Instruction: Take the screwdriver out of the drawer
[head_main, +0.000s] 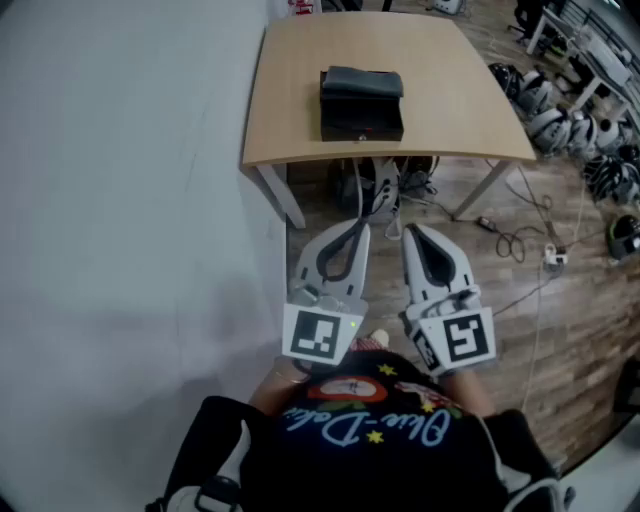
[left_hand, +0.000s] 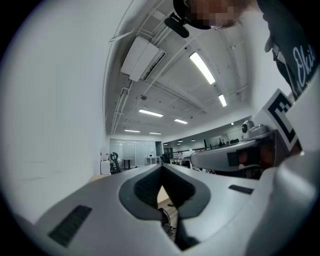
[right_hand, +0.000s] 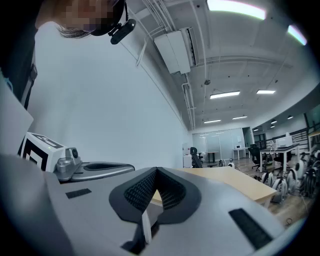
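Pale-blue cursive lettering (head_main: 365, 428) on the person's dark shirt (head_main: 300, 470), just behind both tongs and seen upside down. It reads roughly "Blue-D…"; the rest is uncertain. Left tongs (head_main: 357, 232): cube (head_main: 320, 335) bearing a black-and-white square marker. Right tongs (head_main: 413, 233): cube (head_main: 462, 340) bearing a similar marker.

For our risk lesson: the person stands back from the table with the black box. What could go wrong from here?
1. Cables lie on the floor by the table; stepping closer could mean a trip.
2. The box seems to stand loose, so pulling its drawer may drag the whole box.
3. The left gripper and right gripper are both shut; they must open first.
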